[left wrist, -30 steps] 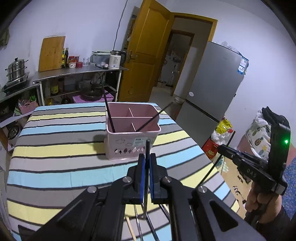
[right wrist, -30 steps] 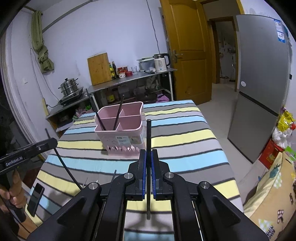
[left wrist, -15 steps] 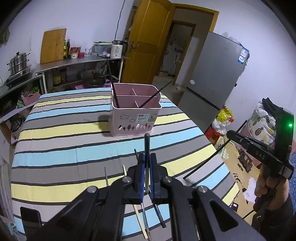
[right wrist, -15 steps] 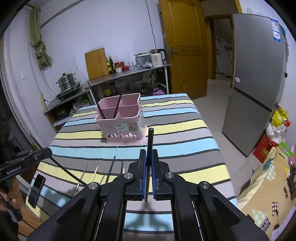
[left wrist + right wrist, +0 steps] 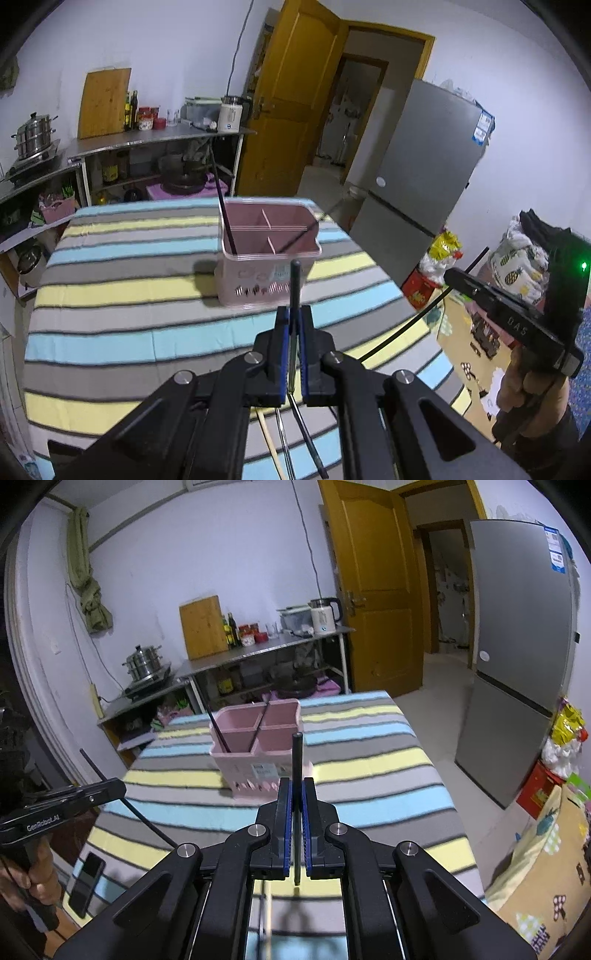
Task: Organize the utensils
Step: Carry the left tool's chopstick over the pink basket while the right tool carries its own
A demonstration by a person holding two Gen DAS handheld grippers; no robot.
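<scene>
A pink divided utensil holder (image 5: 269, 258) stands on the striped table, with two black chopsticks leaning in it; it also shows in the right wrist view (image 5: 258, 753). My left gripper (image 5: 293, 321) is shut on a black chopstick (image 5: 295, 284) that stands upright in front of the holder. My right gripper (image 5: 296, 794) is shut on another black chopstick (image 5: 296, 757), also upright before the holder. Several loose chopsticks (image 5: 295, 435) lie on the cloth under my left gripper.
The striped tablecloth (image 5: 110, 314) covers the table. A phone (image 5: 86, 884) lies at the table's near left corner. A steel shelf with pots and bottles (image 5: 258, 653) stands behind the table. A grey fridge (image 5: 517, 664) and bags stand to the right.
Both grippers have moved back toward the pink holder after pulling away from it half a second ago, each still holding its chopstick upright.
</scene>
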